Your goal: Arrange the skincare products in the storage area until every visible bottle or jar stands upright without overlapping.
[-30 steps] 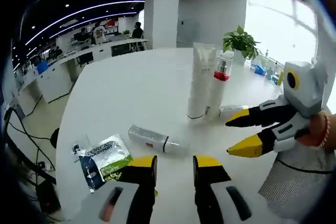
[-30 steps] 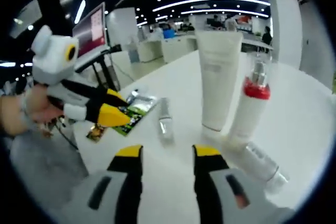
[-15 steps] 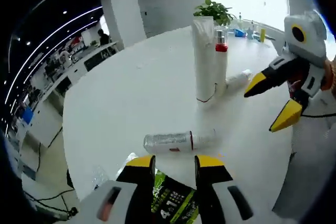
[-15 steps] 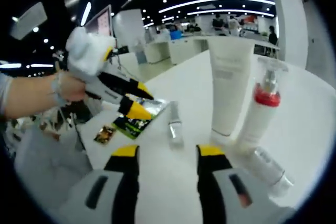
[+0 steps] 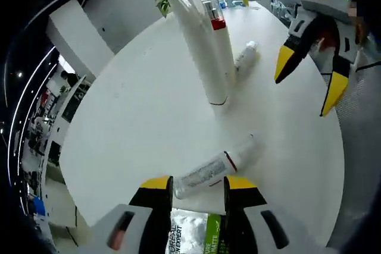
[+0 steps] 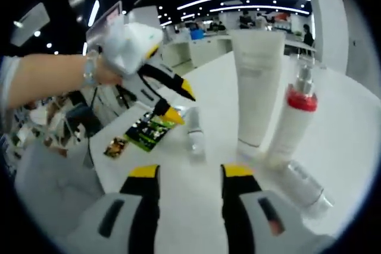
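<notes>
Beside the upright white tube (image 5: 199, 40), the pump bottle (image 5: 219, 31) stands; two bottles lie flat. The left claw (image 5: 193, 184), spread, straddles one lying bottle (image 5: 209, 171); the right claw (image 6: 187, 173) is spread, empty.

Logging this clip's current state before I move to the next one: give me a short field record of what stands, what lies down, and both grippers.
standing: white tube; red-collared pump bottle, side by side
lying: clear bottle near the left hand-held gripper; small bottle beyond the standing pair
flat: sachet
left hand-held gripper: open, above the clear bottle
right hand-held gripper: open, empty
surface: white table
</notes>
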A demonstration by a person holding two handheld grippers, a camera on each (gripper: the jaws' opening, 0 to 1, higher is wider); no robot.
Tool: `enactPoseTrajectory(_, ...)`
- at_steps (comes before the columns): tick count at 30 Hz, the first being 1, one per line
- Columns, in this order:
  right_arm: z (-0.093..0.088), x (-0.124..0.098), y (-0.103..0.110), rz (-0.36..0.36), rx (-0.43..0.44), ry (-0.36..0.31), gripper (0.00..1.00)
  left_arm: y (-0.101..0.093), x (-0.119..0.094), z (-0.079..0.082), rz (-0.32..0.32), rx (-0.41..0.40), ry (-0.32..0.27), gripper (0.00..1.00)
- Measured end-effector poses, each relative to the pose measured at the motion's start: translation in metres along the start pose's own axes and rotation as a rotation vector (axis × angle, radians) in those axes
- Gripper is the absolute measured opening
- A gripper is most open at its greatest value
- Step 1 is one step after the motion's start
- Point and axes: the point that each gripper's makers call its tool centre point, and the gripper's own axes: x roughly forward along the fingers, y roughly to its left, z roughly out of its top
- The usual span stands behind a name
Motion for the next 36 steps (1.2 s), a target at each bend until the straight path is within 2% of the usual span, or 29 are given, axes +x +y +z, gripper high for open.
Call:
enactPoseTrajectory(3,-0.001,0.000,0.000,0.003,-0.003,0.005,0.39,-0.004,0.008,-0.003,-0.048,0.080,0.066,0.35)
enactPoseTrajectory(5,-0.003,0.001,0.002,0.018,0.008,0.013,0.37,-0.002,0.013,-0.003,-0.059,0.090,0.088,0.37)
enactPoseTrajectory(8,-0.004,0.001,0.003,0.028,0.020,0.010,0.36,0.000,0.019,-0.005,-0.070,0.149,0.133,0.43)
enactPoseTrajectory(10,-0.004,0.002,0.003,0.034,0.022,0.013,0.36,-0.003,0.024,-0.004,-0.094,0.148,0.145,0.42)
enactPoseTrajectory(14,-0.004,0.002,0.004,0.039,0.027,0.014,0.36,-0.013,0.031,-0.004,-0.132,0.169,0.163,0.36)
enactPoseTrajectory(17,-0.004,0.001,0.004,0.040,0.033,0.014,0.36,-0.018,0.031,-0.009,-0.136,0.167,0.187,0.28)
enactPoseTrajectory(20,-0.005,0.002,0.004,0.040,0.037,0.017,0.34,-0.022,0.029,-0.010,-0.137,0.145,0.184,0.24)
enactPoseTrajectory(29,-0.008,0.002,0.005,0.040,0.028,0.034,0.33,-0.031,0.026,-0.011,-0.130,0.094,0.173,0.23)
enactPoseTrajectory(32,-0.009,0.002,0.003,0.035,0.028,0.035,0.33,-0.034,0.024,-0.012,-0.125,0.034,0.197,0.22)
enactPoseTrajectory(33,-0.009,0.002,0.003,0.033,0.028,0.035,0.33,-0.035,0.024,-0.013,-0.126,-0.023,0.215,0.22)
enactPoseTrajectory(36,-0.007,0.001,0.001,0.027,0.038,0.032,0.33,-0.035,0.024,-0.012,-0.116,-0.106,0.209,0.21)
